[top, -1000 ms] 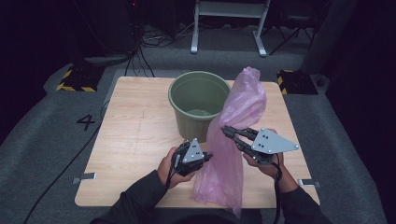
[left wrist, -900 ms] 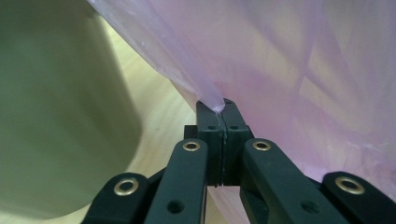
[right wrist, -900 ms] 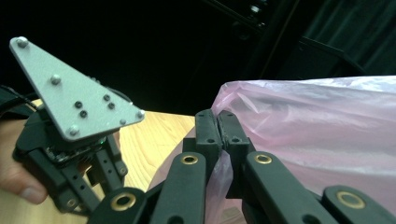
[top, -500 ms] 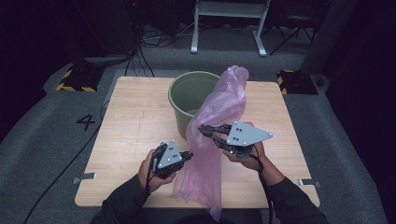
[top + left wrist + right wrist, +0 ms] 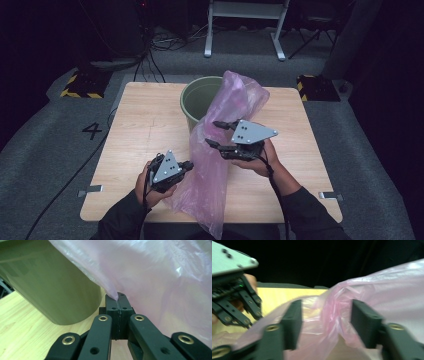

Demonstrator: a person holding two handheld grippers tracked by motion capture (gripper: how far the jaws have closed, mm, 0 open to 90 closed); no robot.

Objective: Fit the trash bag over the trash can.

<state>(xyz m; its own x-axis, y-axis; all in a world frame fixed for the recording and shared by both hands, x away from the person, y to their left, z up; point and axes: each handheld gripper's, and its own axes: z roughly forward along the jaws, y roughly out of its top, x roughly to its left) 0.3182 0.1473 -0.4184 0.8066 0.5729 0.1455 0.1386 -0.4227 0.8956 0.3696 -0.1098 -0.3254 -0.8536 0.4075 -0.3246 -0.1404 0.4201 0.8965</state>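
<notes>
Pink bag (image 5: 220, 155) drapes from the green bin (image 5: 196, 102) across the table (image 5: 130, 130) toward the person. Left gripper (image 5: 187, 165) has its jaws pressed together on a pinch of the bag's edge. Right gripper (image 5: 214, 133) has just been opening; its jaws stand apart with bunched film between them, the pads not pressing it.

Bin (image 5: 200, 102) stands on table (image 5: 135, 130), toward 12 o'clock of centre. Bag (image 5: 220, 165) leans on the bin's 3 o'clock side, trailing to table edge at 6. Left tongs (image 5: 187, 165) at bag's 9 o'clock; right tongs (image 5: 216, 133) at its 3.
</notes>
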